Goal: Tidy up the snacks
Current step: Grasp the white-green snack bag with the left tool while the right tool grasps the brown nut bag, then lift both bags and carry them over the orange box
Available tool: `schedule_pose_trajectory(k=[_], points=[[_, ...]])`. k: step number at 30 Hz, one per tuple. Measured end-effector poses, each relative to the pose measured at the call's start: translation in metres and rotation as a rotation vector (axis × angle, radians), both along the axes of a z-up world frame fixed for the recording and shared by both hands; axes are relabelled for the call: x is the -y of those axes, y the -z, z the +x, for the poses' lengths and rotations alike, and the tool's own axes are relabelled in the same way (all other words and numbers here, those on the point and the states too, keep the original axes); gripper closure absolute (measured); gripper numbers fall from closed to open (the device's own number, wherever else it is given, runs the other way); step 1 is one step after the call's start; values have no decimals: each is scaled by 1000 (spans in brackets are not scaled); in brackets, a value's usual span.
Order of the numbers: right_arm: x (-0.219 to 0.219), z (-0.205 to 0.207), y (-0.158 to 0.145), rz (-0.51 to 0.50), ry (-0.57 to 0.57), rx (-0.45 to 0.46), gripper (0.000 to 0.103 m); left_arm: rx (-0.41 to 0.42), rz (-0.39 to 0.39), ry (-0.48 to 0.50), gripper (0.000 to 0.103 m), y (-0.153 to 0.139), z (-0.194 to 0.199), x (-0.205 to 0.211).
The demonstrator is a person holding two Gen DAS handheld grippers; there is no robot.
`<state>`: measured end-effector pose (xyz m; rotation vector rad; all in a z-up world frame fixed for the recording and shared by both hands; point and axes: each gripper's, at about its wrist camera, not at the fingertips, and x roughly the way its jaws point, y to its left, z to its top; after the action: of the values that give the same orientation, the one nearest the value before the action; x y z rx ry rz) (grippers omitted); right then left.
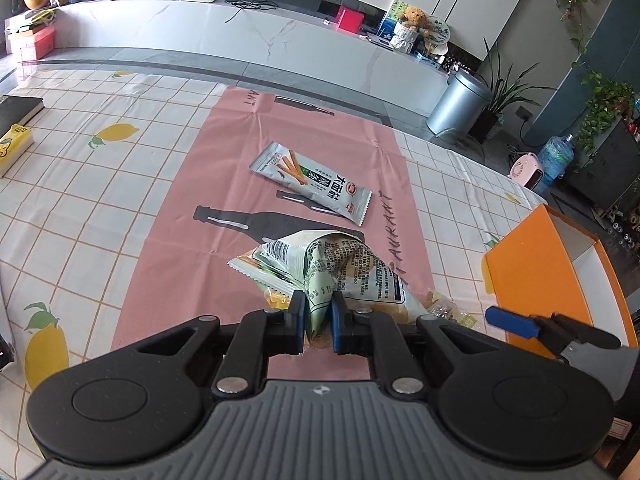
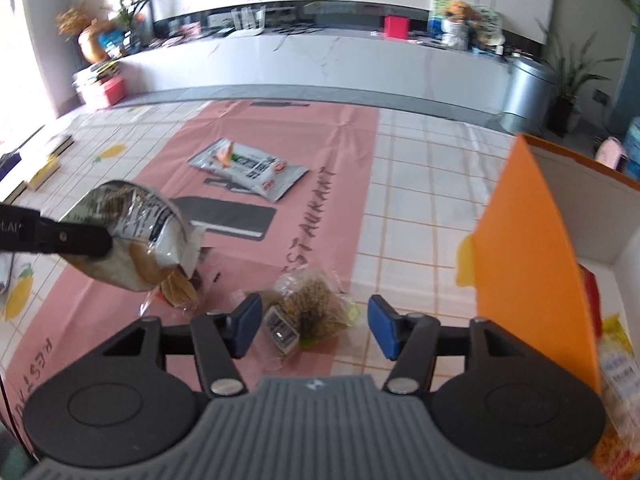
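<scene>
My left gripper (image 1: 317, 312) is shut on a crumpled green-and-white snack bag (image 1: 340, 268) and holds it above the pink mat; the bag also shows in the right wrist view (image 2: 136, 240). A flat silver snack packet (image 1: 310, 182) lies further out on the mat, and it shows in the right wrist view (image 2: 248, 168). My right gripper (image 2: 314, 320) is open, low over a clear-wrapped brown snack (image 2: 308, 312) that sits between its fingers. An orange box (image 2: 528, 248) stands at the right with snacks inside it.
The pink mat (image 1: 180, 248) lies on a lemon-print tablecloth (image 1: 80, 184). A yellow box (image 1: 14, 148) and a black book (image 1: 20, 108) sit at the far left. The orange box (image 1: 536, 276) is at the table's right edge.
</scene>
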<state>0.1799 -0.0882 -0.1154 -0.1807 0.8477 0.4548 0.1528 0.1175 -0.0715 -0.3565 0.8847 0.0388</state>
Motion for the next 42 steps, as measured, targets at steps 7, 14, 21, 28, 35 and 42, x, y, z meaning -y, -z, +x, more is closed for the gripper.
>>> schedule_pose_trajectory(k=[7,14,21,28,35,42], points=[[-19,15,16,-48,-58,-13,29,-5,-3,-1,90,3,4,0],[-22,15,21,-74,-53,-2,34,-2,-16,-5,90,4,7,1],[-23,14,17,-62,-48,-11,52,6,-22,-8,90,0,5,4],[-25,8,2,-49,-65,-6,87,35,-16,-6,90,-14,2,9],[-13,-3,-8,-15,-40,-38,100,48,-16,-1,90,-24,-5,15],[11,-31,-25,19,-22,-26,103,40,-30,27,90,-26,-17,25]])
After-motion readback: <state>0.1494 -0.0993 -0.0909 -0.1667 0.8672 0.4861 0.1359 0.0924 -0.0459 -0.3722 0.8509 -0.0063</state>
